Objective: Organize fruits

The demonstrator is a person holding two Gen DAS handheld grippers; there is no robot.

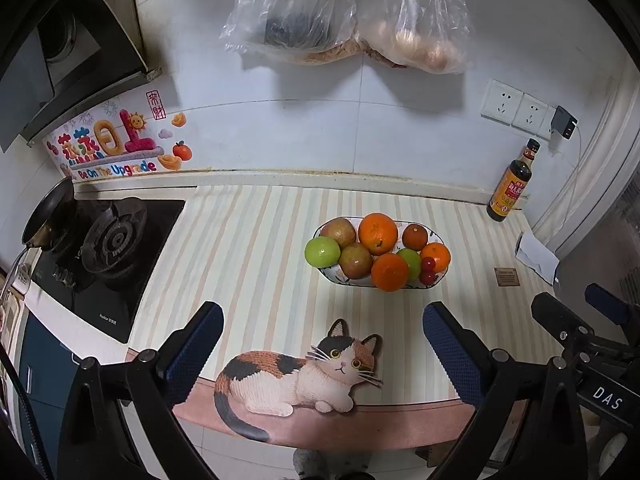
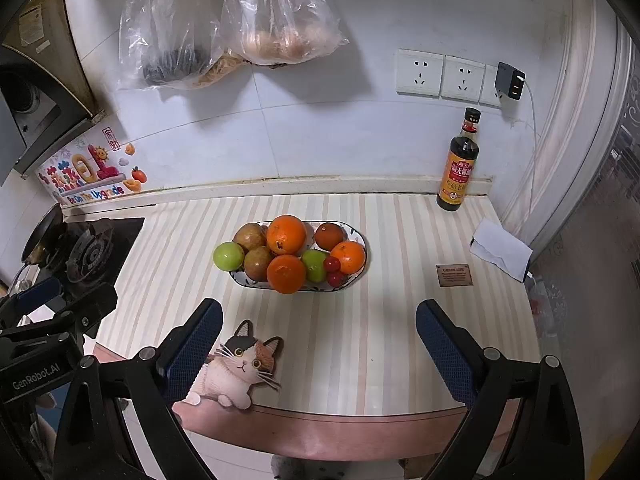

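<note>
Orange, green and red fruits [image 1: 378, 252] are being held in an oval dish [image 2: 358, 236] on the striped counter, well ahead of both grippers. Left gripper [image 1: 322, 330] and right gripper [image 2: 318, 328] are being held spread apart, empty, hovering above the counter's near edge.

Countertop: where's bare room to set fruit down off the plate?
Bare striped mat lies between the fruit plate and the front edge, right of the cat decoration. More lies between the plate and the stove. The right end is crowded: sauce bottle, small plaque and white packet. Both the left gripper and the right gripper are open.
</note>
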